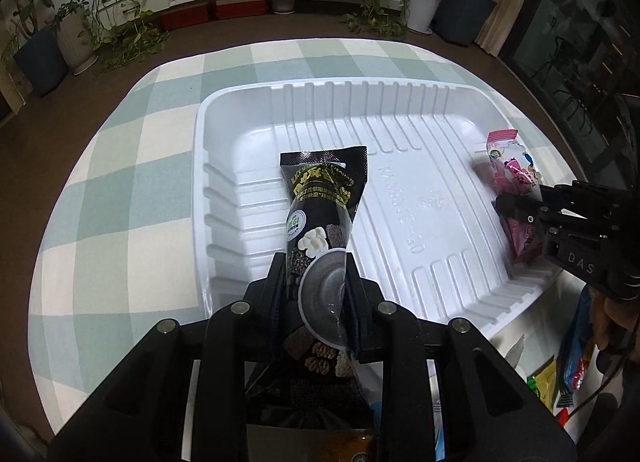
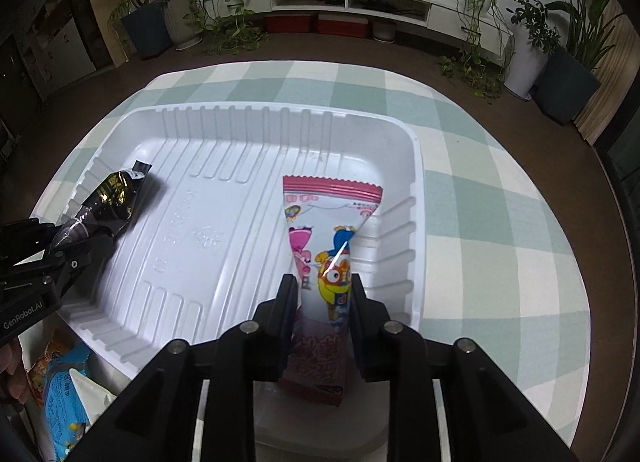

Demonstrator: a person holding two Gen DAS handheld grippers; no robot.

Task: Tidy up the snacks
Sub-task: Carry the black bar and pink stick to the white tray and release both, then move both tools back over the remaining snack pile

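Holding a black foil snack packet (image 1: 316,218), the left tool (image 1: 316,274) hangs over the white ribbed plastic tray (image 1: 400,198) near nine o'clock; the right tool (image 2: 322,294) pinches a pink cartoon-printed packet (image 2: 328,230) near three. Lower both flat before releasing.

Tray (image 1: 240,110) middle open, black packet (image 1: 320,198) left, pink packet (image 2: 328,230) right

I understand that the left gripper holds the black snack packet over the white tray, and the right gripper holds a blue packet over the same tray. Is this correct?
Not quite. The right gripper holds a pink cartoon packet, not a blue one, as the right wrist view shows. The rest stands: the left gripper holds the black snack packet over the white tray.
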